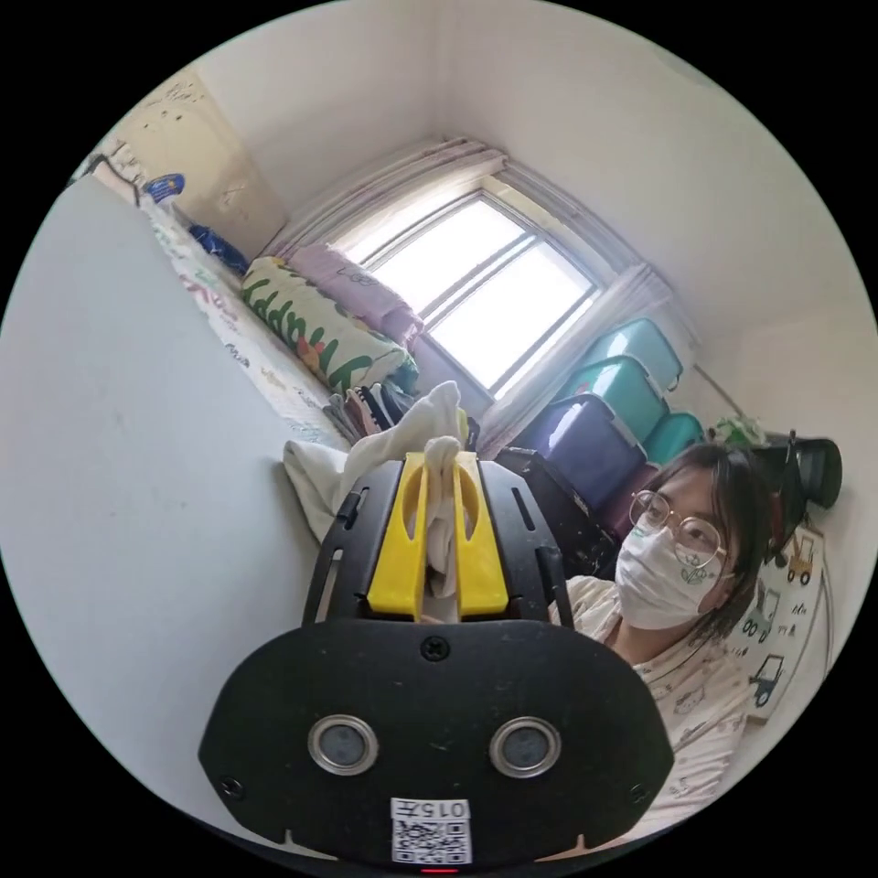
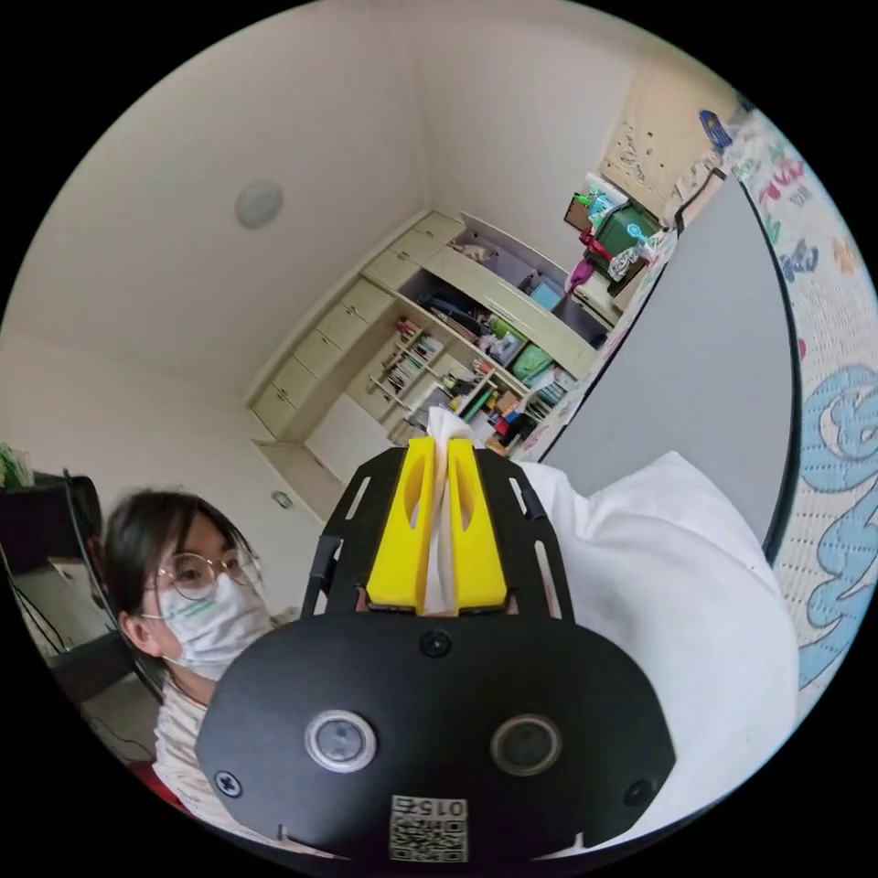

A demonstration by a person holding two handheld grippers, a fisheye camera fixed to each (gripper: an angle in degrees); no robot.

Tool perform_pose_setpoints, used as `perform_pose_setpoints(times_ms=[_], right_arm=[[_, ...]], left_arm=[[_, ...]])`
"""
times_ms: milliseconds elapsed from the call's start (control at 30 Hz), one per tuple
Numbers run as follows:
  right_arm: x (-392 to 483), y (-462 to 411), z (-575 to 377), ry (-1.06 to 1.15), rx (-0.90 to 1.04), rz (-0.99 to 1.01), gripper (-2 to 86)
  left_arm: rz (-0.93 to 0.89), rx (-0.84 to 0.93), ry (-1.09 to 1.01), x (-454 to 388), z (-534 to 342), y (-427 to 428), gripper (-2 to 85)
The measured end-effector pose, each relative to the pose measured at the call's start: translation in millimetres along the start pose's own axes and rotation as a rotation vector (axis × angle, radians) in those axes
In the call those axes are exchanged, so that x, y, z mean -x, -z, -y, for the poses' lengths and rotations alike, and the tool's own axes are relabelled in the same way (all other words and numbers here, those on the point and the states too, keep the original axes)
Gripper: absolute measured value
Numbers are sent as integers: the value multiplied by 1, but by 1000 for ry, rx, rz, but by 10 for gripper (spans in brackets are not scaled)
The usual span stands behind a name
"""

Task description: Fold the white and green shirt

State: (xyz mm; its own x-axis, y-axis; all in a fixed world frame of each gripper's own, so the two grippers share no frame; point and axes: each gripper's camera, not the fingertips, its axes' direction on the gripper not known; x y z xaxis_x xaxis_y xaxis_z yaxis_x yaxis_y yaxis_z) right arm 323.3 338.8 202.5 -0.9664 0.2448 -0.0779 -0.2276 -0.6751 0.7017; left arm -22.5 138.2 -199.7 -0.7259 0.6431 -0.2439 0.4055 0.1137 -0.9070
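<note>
In the left gripper view the left gripper [image 1: 441, 457] has its 2 yellow jaws pinched together on a bunch of the white shirt [image 1: 402, 439], which wells out above the tips toward 12 o'clock and spills toward 9 o'clock against the grey surface [image 1: 137, 439]; in the right gripper view the right gripper [image 2: 439, 450] is likewise clamped on white cloth, a thin fold standing between its jaws, while the bulk of the garment billows toward 4 o'clock over the grey board's edge; no green part of the shirt is visible from here; a person in a mask [image 1: 654, 576] sits at 4 o'clock in the left gripper view, with stacked storage bins [image 1: 622, 393] at 2 o'clock under the window [image 1: 485, 293]; shelves [image 2: 466, 357] lie at 12 o'clock in the right gripper view

Judged from this, the shirt is held up by 2 points; the left hold is a thick wad, so layers could creep out if the cloth is shaken or stretched; pulling the 2 grippers apart unevenly would skew the fold line; the hanging bulk may drag on the board's edge and crumple
</note>
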Motion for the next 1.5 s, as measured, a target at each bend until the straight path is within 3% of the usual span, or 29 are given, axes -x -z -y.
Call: perform_pose_setpoints(times_ms=[167,533,700,967,1200,1333,1500], right_arm=[[40,-40,-47,211,11,-239,78],[23,-92,-115,210,72,-233,102],[30,-113,-147,279,96,-265,72],[1,-108,-183,182,-3,-151,43],[-10,-106,-207,98,-96,-176,32],[10,-95,-225,-61,-119,-276,26],[142,-70,-242,123,-181,-613,20]], left_arm=[[52,-10,-46,-9,-31,-2,39],[47,31,-90,-12,-97,-34,38],[46,55,-107,-13,-127,-51,35],[49,54,-108,-11,-179,-84,33],[113,-4,-72,-12,-216,-105,23],[270,6,-189,-52,-237,-128,12],[377,45,-316,-127,-253,-150,4]])
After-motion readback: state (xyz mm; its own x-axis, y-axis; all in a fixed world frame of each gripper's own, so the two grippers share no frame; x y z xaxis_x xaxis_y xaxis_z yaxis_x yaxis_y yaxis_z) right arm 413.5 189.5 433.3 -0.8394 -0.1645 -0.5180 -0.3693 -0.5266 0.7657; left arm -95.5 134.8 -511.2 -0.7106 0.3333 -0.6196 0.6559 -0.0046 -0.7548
